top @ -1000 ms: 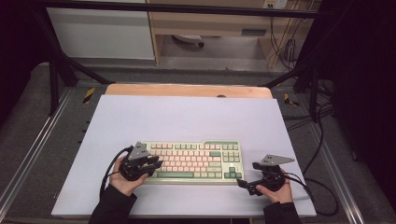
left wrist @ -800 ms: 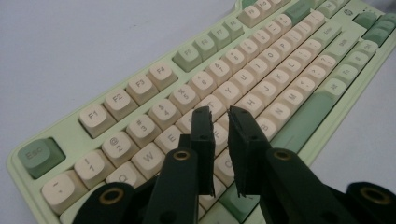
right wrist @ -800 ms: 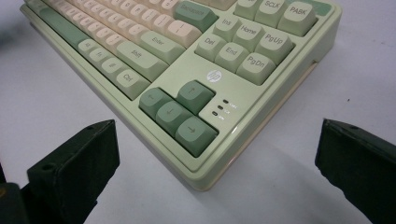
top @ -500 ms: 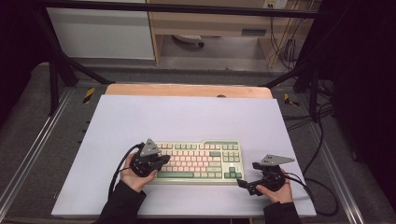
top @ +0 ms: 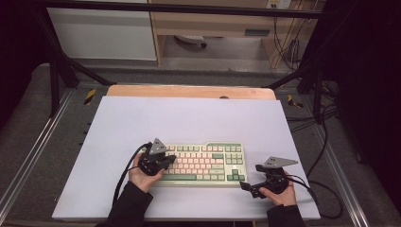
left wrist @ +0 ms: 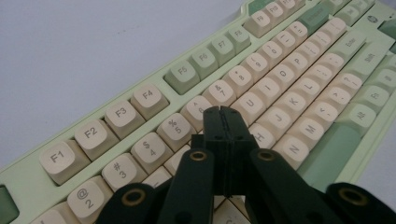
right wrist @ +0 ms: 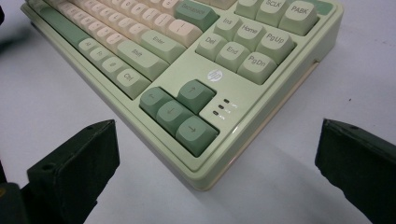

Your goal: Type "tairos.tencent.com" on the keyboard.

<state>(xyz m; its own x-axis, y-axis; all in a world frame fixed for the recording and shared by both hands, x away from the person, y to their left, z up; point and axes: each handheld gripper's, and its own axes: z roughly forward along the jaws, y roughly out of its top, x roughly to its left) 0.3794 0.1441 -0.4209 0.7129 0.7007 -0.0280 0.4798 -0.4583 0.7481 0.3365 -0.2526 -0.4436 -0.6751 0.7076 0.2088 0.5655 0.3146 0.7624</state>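
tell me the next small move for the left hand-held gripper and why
Probably ease the left hand-held gripper straight down. Its jaws are shut and poised over the keyboard letter rows near the G and H keys, while the right hand-held gripper waits open beside the arrow keys.

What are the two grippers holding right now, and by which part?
Nothing is held. The left gripper is shut, empty, its tips over the letter keys of the pale green and cream keyboard. The right gripper is open beside the keyboard's near right corner.

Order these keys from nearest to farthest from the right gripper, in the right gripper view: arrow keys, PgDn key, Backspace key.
1. Arrow keys, at the keyboard's near corner before the right gripper.
2. PgDn key, above the logo.
3. Backspace key, at the top.
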